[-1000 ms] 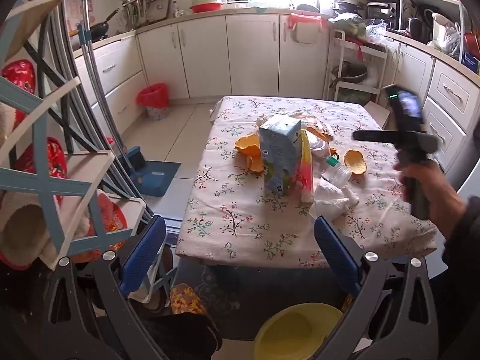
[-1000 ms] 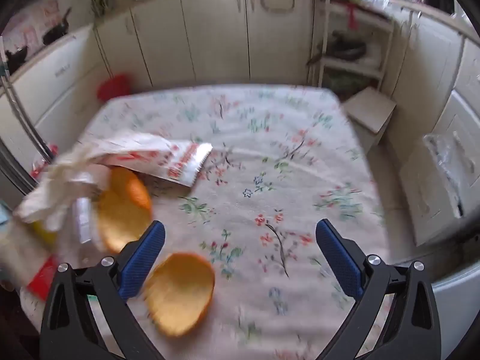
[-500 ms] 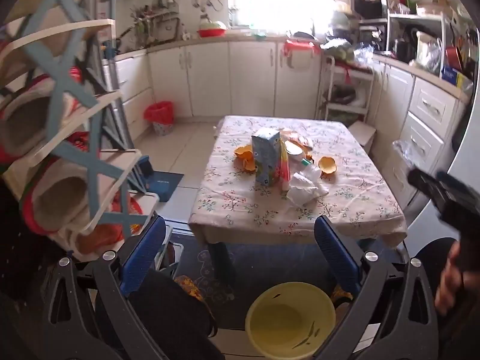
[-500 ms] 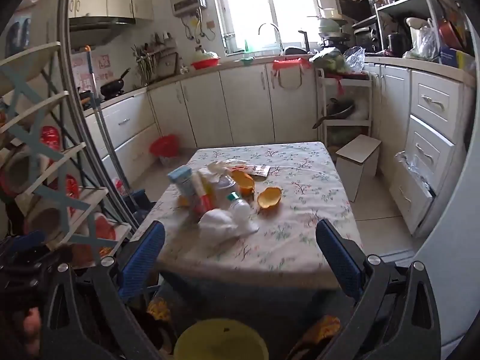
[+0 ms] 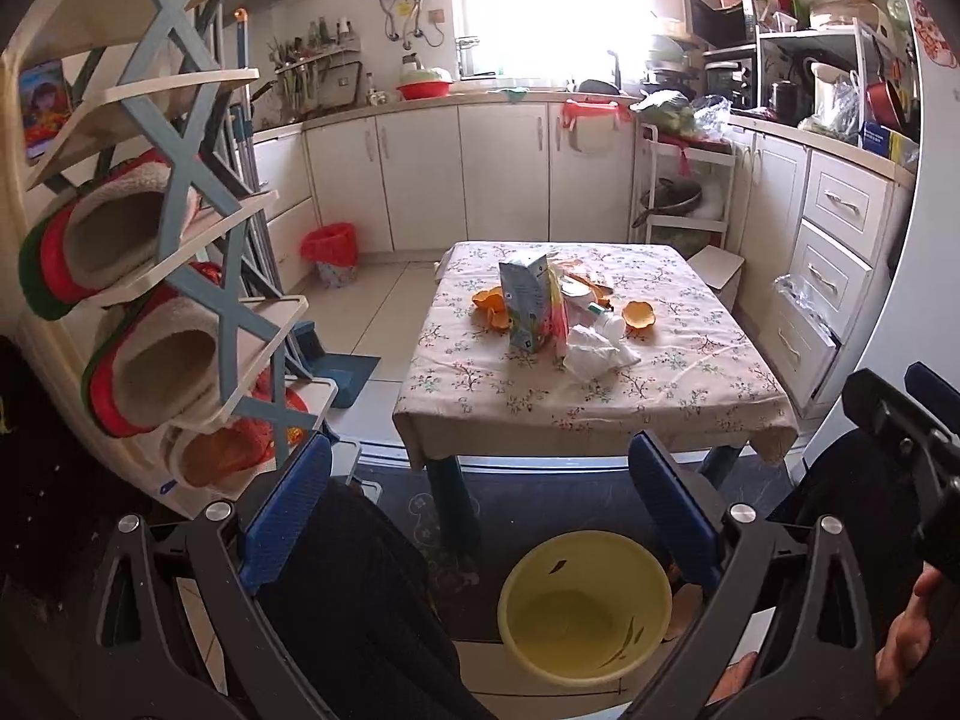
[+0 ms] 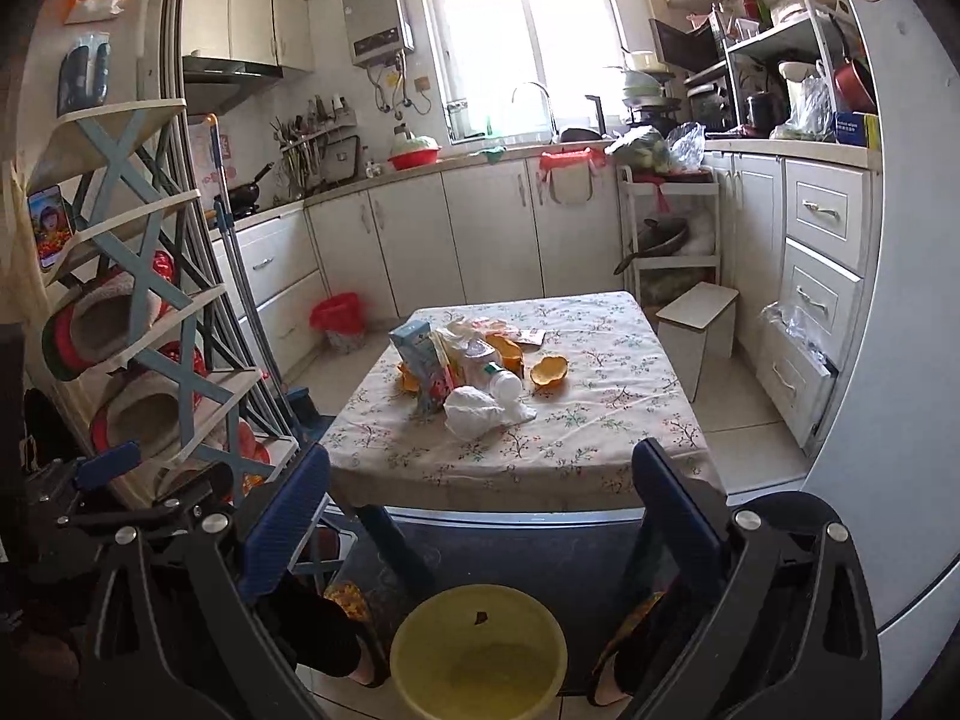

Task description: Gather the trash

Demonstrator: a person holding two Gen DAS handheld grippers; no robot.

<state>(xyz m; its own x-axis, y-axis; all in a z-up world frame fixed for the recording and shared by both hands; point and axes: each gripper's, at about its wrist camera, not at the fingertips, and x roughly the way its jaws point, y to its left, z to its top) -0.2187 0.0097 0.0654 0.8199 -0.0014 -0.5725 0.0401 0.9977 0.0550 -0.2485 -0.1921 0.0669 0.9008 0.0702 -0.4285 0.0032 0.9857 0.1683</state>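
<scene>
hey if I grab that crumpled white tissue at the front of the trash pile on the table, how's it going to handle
The crumpled white tissue looks soft and wadded, so it will probably squash between the fingers and weigh very little. It lies against the plastic bottle, so pulling it away may set the bottle rolling.

carton [image 5: 527,311]: 1 | bottle [image 6: 495,377]: 1 | yellow basin [image 5: 584,605]: 1 | table [image 5: 708,408]: 1

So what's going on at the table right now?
A person stands back from the table holding a gripper in each hand; the left gripper and right gripper are both open and empty. The trash sits untouched on the floral cloth: a carton, crumpled tissue, a plastic bottle and orange peels. A yellow basin waits on the floor at the person's feet.
</scene>
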